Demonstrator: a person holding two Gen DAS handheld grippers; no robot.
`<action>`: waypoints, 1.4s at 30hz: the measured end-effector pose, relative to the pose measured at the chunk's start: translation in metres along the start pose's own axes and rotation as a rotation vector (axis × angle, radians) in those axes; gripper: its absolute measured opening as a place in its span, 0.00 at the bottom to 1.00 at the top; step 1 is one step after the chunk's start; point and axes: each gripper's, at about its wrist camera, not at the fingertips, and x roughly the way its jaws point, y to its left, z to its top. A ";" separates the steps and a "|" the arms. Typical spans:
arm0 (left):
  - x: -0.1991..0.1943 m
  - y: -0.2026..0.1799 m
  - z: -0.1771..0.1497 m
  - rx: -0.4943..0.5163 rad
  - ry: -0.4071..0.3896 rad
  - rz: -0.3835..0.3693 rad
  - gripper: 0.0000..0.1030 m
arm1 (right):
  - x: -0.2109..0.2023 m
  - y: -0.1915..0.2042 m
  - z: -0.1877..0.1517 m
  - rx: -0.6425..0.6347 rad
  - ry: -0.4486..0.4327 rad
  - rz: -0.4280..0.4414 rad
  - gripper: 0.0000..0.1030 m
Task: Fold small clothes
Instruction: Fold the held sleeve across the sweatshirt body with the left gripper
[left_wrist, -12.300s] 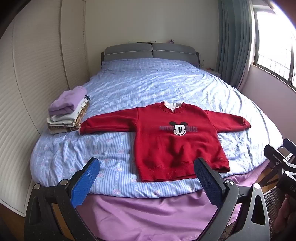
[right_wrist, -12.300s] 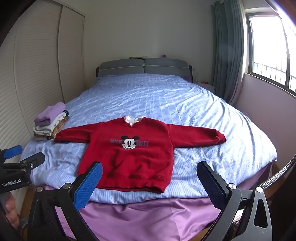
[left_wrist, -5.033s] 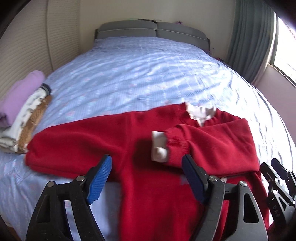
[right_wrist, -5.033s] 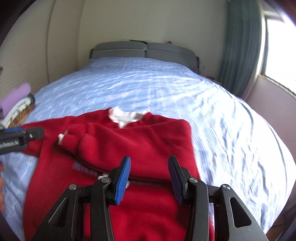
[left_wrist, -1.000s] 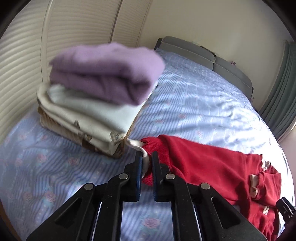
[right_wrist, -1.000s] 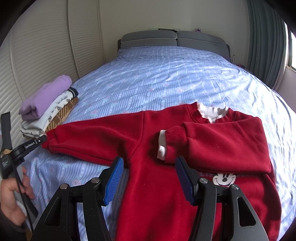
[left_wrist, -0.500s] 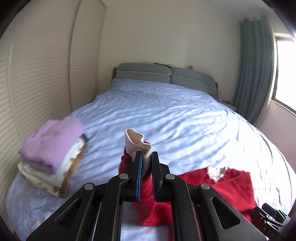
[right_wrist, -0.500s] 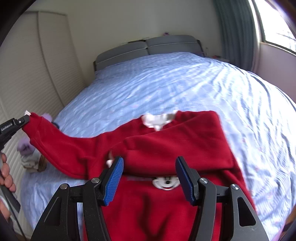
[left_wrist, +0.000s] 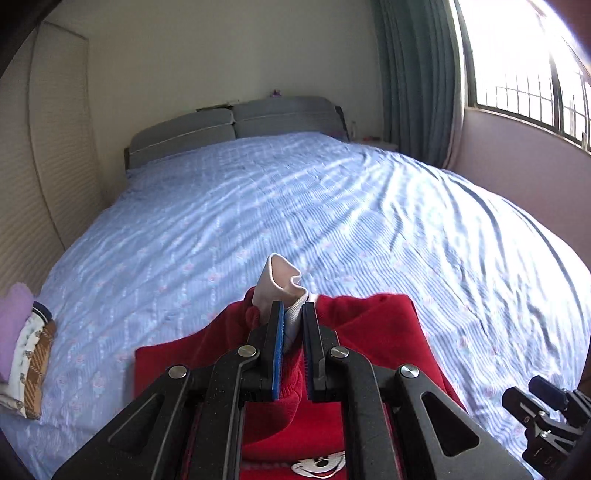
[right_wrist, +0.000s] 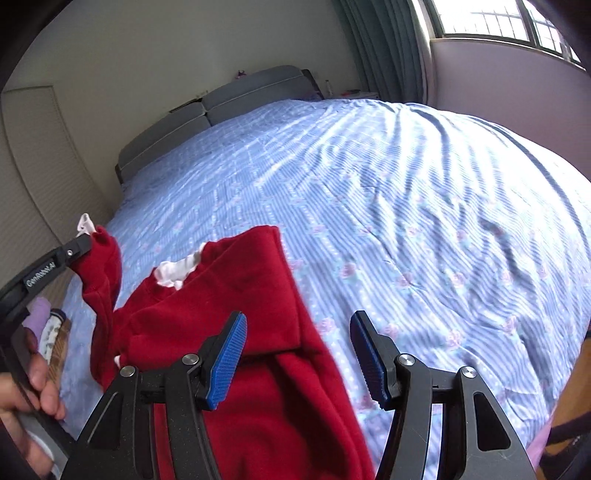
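Pinching the white cuff (left_wrist: 282, 286) of the red sweatshirt's (left_wrist: 376, 332) sleeve, the left gripper (left_wrist: 293, 325) has its fingers clenched tight on it. From there the sleeve hangs down and runs toward four o'clock to the body lying on the bed (left_wrist: 295, 206). That body sits directly beneath the left gripper, so I'd judge the cuff goes straight down. The right gripper (right_wrist: 297, 356) hovers half-spread, grasping nothing, over the sweatshirt's right edge.
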 end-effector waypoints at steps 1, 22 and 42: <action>0.008 -0.012 -0.005 0.015 0.020 -0.001 0.10 | 0.003 -0.006 0.000 0.013 0.010 -0.004 0.57; -0.014 0.022 -0.045 0.000 0.070 -0.001 0.57 | 0.015 -0.007 -0.003 -0.033 0.028 -0.009 0.57; 0.007 0.160 -0.116 -0.280 0.166 0.144 0.57 | 0.098 0.112 0.011 -0.219 0.126 0.123 0.56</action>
